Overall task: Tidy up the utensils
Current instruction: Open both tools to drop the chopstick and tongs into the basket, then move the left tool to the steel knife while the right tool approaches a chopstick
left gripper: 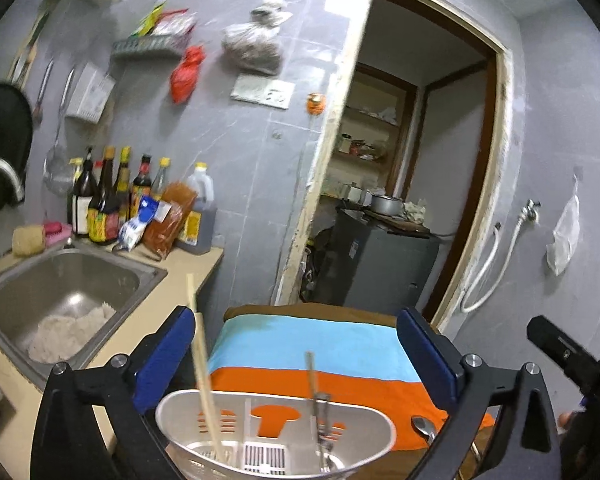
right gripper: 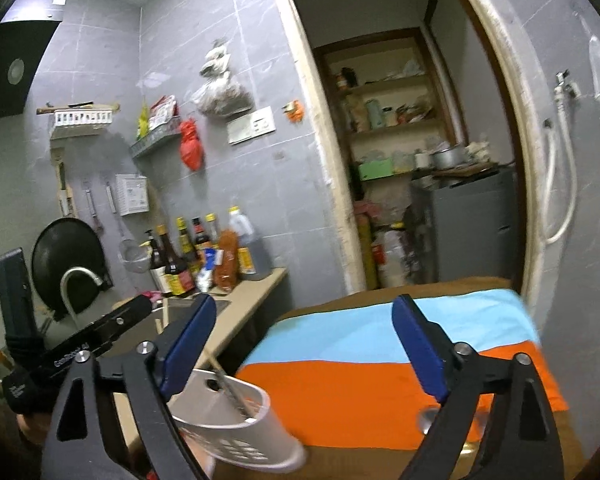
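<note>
Left wrist view shows us our left gripper (left gripper: 296,350) with jaws wide apart and nothing between them, above the white utensil holder (left gripper: 274,432), which sits on the near edge of the striped cloth (left gripper: 320,352) and holds chopsticks (left gripper: 200,360). Our right gripper (right gripper: 300,344) also has its jaws apart and empty. We judge one placing finished; next we must reach for the spoon (left gripper: 422,428) lying right of the holder.

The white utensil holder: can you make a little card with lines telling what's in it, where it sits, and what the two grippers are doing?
holder: white utensil holder on the striped cloth
inside: wooden chopsticks and a metal utensil, standing up
beside it: a spoon lying on the cloth
left gripper: open, holding nothing
right gripper: open, holding nothing
</note>
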The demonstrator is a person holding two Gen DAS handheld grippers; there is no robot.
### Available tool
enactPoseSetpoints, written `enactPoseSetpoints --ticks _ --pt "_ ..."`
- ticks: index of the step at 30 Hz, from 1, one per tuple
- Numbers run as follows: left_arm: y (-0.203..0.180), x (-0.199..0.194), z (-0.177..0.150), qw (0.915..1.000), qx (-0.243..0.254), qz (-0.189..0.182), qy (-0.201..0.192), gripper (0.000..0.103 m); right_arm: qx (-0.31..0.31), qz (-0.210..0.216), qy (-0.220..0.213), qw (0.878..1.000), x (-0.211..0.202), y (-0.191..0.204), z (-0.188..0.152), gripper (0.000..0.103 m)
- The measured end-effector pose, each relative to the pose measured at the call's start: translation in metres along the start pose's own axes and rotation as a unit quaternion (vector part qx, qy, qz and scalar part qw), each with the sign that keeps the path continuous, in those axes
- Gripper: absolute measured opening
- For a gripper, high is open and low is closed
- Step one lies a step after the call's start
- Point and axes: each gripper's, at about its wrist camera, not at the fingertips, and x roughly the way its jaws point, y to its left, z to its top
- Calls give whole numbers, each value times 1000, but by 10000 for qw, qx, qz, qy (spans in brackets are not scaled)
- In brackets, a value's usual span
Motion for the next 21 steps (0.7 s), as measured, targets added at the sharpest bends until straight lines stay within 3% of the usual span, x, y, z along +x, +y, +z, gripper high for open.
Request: enactPoseSetpoints --ticks 9,21 --pt "-68 -11 -19 9988 406 -265 109 102 -138 -574 80 9982 -43 -61 11 92" --pt "-141 0 -63 9949 566 -545 640 102 98 -1022 410 9939 -65 -155 -3 92"
